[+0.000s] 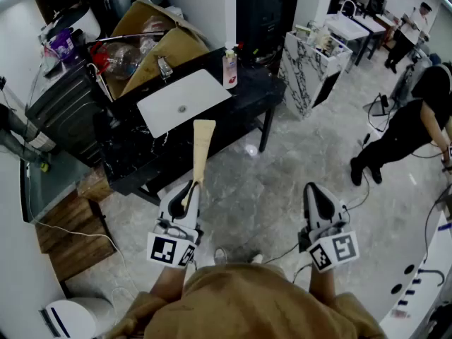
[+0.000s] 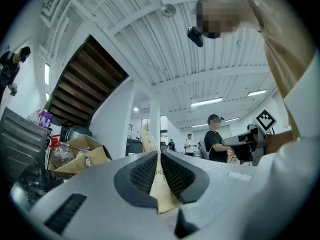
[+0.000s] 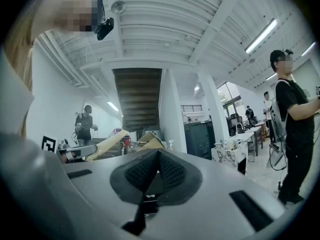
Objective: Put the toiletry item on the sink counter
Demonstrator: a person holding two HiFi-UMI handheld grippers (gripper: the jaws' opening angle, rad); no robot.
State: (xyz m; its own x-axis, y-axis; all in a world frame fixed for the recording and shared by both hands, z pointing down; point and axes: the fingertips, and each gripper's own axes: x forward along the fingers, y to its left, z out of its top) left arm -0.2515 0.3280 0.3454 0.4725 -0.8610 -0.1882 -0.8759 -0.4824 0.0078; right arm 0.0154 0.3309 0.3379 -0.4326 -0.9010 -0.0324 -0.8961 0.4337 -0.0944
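Observation:
My left gripper [image 1: 189, 189] is shut on the lower end of a flat beige toiletry tube [image 1: 201, 145], which sticks up and forward toward the black sink counter [image 1: 240, 108] with its white basin [image 1: 182, 101]. The tube is held off the floor, short of the counter's front edge. In the left gripper view the tube [image 2: 162, 186] is pinched between the dark pads [image 2: 144, 173], and its top end rises above the left gripper [image 2: 159, 156]. My right gripper [image 1: 316, 193] hangs over the floor to the right, shut and empty [image 3: 158, 156].
A pink-labelled soap bottle [image 1: 229, 68] stands at the counter's back right. An open cardboard box [image 1: 152, 41] and a dark case [image 1: 63, 101] crowd the counter's left side. A marble-patterned unit [image 1: 307, 69] stands to the right, with a crouching person [image 1: 409, 126] beyond it. Cables trail on the floor.

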